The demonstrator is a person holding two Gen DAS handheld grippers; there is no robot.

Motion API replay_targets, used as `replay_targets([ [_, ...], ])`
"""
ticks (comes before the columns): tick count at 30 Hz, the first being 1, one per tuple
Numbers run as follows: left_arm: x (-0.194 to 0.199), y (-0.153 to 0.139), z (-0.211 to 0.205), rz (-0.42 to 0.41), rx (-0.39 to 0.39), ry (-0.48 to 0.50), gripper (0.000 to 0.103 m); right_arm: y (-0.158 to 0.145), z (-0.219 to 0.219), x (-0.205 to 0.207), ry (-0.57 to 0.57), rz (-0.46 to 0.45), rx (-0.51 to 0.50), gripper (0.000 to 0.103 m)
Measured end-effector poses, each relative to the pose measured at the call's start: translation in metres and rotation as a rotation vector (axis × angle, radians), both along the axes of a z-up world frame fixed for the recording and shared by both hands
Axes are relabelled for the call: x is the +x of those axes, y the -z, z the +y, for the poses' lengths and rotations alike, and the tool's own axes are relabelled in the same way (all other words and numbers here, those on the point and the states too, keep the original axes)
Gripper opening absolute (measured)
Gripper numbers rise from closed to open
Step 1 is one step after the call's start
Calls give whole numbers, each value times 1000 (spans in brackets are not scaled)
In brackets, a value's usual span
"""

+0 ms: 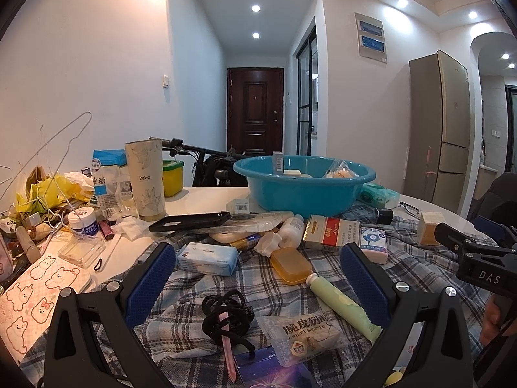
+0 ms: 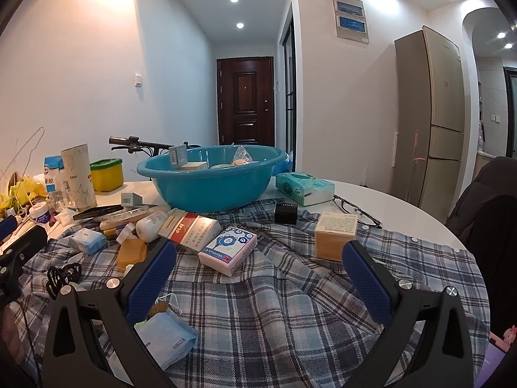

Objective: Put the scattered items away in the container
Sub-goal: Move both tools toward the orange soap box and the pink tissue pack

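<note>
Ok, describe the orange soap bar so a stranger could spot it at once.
Start at the blue basin on the table, then come forward onto the plaid shirt. The orange soap bar lies there, beside a green tube and a white bottle. It alone is a translucent amber slab with no label.

At the bottom of the frame we see our left gripper (image 1: 257, 278) with its blue pads spread wide over the plaid cloth (image 1: 290, 294). Between them lie an orange soap bar (image 1: 290, 265), a green tube (image 1: 342, 305) and black hair ties (image 1: 226, 313). The teal basin (image 1: 303, 184) sits at center, and the right gripper's black body (image 1: 468, 252) enters at the right edge.
</note>
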State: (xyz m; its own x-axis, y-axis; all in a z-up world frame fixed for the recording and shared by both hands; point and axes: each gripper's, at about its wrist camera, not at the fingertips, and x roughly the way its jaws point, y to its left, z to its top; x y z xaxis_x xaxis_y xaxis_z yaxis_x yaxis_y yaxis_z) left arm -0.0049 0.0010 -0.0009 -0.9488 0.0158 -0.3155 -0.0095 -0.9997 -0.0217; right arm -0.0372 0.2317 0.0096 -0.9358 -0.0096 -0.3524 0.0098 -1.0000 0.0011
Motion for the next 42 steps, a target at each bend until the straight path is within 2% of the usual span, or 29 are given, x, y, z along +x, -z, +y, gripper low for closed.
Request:
replay_targets([
  [9,-6,3,2,-36,-5,3,103,-4,-8,0,-20,-9,43,102],
  [14,-1,1,3,-13,-32,-58,103,-15,-11,-1,-38,-13,63,102],
  [19,-11,4,0,-61,-12,-51,103,-17,-14,-7,-44,-29,69,102],
  [21,-11,3,-5,-54,24,-95,102,-18,-15,-9,-49,-38,64,102],
  [26,-26,-5,-5,-110,52,-26,100,-18,-16,-15,-51,-55,59,102],
  [30,-43,-10,-3,-195,66,8,99,-20,-14,-20,-57,-67,40,102],
  [31,-46,-11,-4,-204,80,14,92,-20,-14,-21,-59,-69,35,102],
  [32,-50,-12,-5,-222,93,15,91,-21,-14,-22,-58,-71,34,102],
  [42,-80,-16,-7,-321,126,29,91,-33,-17,-32,-51,-96,39,102],
])
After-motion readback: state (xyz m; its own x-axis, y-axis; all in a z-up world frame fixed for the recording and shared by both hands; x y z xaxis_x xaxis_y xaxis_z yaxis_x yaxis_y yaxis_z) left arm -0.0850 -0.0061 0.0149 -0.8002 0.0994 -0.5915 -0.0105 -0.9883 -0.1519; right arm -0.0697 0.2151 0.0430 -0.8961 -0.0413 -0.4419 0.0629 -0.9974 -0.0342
